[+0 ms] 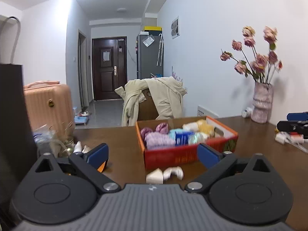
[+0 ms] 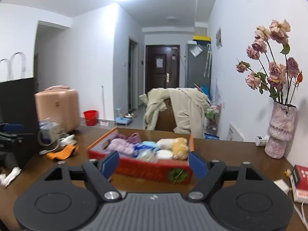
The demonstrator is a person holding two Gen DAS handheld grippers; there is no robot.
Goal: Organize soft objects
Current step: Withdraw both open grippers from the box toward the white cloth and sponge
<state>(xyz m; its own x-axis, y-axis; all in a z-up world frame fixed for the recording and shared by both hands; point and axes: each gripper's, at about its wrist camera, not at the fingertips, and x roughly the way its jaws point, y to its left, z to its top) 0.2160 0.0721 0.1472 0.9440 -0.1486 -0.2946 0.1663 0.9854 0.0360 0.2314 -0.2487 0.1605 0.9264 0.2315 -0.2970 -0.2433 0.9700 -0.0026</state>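
Note:
A red cardboard box (image 1: 173,156) stands on the brown table (image 1: 123,136). It holds purple, white and yellow soft bundles and a blue pack (image 1: 182,136). Two cream soft pieces (image 1: 164,174) lie on the table just in front of the box. My left gripper (image 1: 153,154) is open and empty, above these pieces. In the right wrist view the same box (image 2: 146,170) lies straight ahead. My right gripper (image 2: 154,163) is open and empty, its fingers spanning the box's near wall. An orange soft item (image 2: 61,153) lies at the left.
A pink vase of dried roses (image 2: 281,132) stands at the table's right by the wall. A black bag (image 2: 17,115), plastic clutter (image 2: 50,134) and white pieces (image 2: 11,175) crowd the left. A red-and-white box (image 2: 300,182) and cable lie at the right. A coat-draped chair (image 1: 154,100) stands behind the table.

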